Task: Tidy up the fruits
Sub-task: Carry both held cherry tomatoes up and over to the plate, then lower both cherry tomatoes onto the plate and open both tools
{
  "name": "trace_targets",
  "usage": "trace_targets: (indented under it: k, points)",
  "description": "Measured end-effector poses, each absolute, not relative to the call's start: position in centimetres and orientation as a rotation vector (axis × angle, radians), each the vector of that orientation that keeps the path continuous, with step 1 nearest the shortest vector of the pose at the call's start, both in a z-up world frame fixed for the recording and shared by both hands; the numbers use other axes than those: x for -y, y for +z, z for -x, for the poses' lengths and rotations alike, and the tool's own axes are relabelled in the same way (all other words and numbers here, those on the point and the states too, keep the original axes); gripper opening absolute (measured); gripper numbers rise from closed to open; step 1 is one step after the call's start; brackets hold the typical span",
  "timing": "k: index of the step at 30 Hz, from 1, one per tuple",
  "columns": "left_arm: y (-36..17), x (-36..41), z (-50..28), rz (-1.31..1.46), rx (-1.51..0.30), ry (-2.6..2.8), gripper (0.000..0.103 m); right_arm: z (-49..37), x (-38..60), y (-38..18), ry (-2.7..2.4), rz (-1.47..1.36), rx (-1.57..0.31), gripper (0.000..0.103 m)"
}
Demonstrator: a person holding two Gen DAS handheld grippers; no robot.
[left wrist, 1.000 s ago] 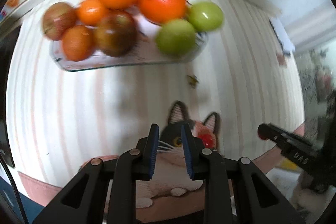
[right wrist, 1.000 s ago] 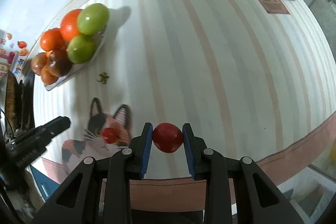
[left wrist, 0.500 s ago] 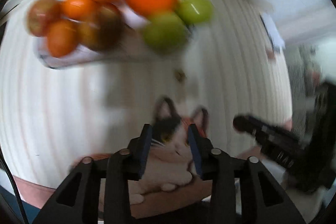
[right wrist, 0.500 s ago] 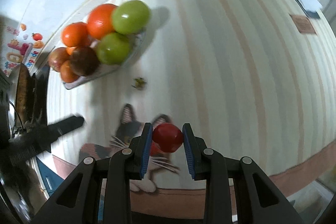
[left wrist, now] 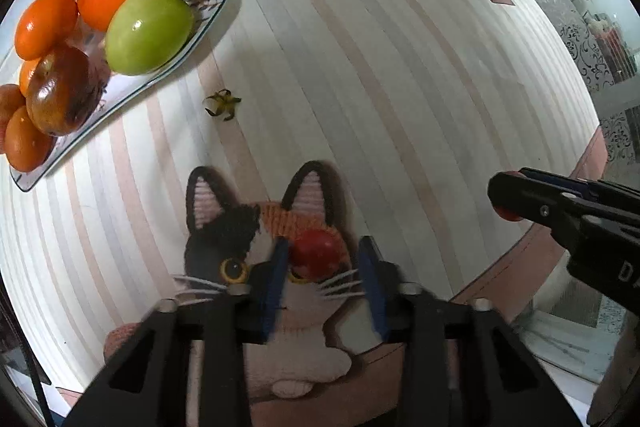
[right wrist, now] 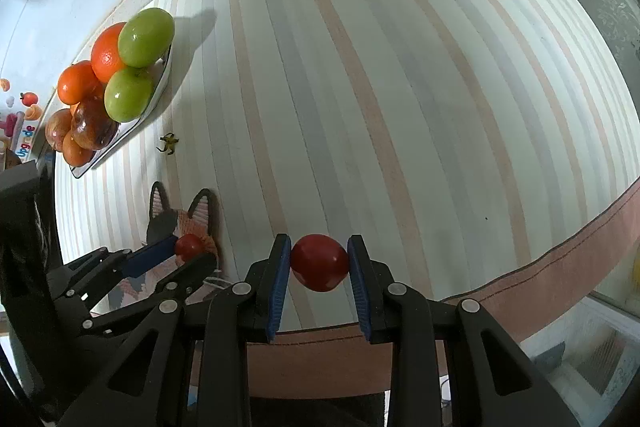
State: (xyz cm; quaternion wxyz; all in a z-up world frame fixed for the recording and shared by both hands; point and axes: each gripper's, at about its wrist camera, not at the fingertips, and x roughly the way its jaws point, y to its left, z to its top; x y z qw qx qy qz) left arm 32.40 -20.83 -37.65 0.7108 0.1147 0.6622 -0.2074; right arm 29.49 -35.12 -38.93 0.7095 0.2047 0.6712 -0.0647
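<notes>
Fingers of the left gripper [left wrist: 320,263] stand spread around a small red tomato [left wrist: 316,254] on the cat mat [left wrist: 240,227]. Right gripper [right wrist: 319,265] clamps another red tomato [right wrist: 319,262] above the striped table [right wrist: 400,87], well apart from the fruit plate [right wrist: 160,83].

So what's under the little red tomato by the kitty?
The small red tomato sits on the cat mat, over one cat eye. That eye is mostly hidden. The left gripper straddles it, open.

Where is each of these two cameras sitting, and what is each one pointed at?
Left wrist: rides the left gripper, looking along its open fingers at a small red tomato on the cat mat.
Right wrist: rides the right gripper, shut on a red tomato.
Shared: fruit plate, striped table, each other's gripper.
</notes>
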Motion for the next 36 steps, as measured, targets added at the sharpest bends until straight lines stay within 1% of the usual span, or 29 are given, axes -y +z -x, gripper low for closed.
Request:
trace_targets:
  k: [6, 10, 14, 18, 25, 28, 32, 36]
  points:
    - [-37.3, 21.2, -32.1, -0.254, -1.445, -0.452, 0.023, -29.5, 34.6, -38.9, -0.136, -0.449, -1.477, 0.032]
    - [-36.1, 20.0, -32.4, -0.226, -1.428, -0.441, 0.023, -29.6, 34.4, -38.5, -0.127, -0.442, -1.471, 0.032]
    - [-33.6, 16.3, -32.5, -0.157, -1.411, -0.430, 0.023, -30.0, 34.0, -37.8, -0.108, -0.442, -1.460, 0.032]
    - [-30.7, 12.0, -34.5, 0.003, -1.403, -0.400, 0.023, -31.4, 32.7, -37.2, -0.062, -0.445, -1.437, 0.032]
    - [-27.8, 4.0, -39.3, 0.271, -1.383, -0.296, 0.023, -36.8, 26.6, -35.8, 0.121, -0.455, -1.392, 0.031]
    - [-28.0, 0.9, -41.9, 0.355, -1.382, -0.242, 0.023, -39.5, 24.0, -35.3, 0.185, -0.461, -1.367, 0.031]
    - [-29.4, -1.2, -44.7, 0.446, -1.411, -0.196, 0.023, -43.7, 20.8, -35.7, 0.260, -0.478, -1.361, 0.031]
    - [-31.4, -2.2, -46.0, 0.537, -1.445, -0.175, 0.024, -46.3, 18.1, -36.4, 0.320, -0.400, -1.373, 0.032]
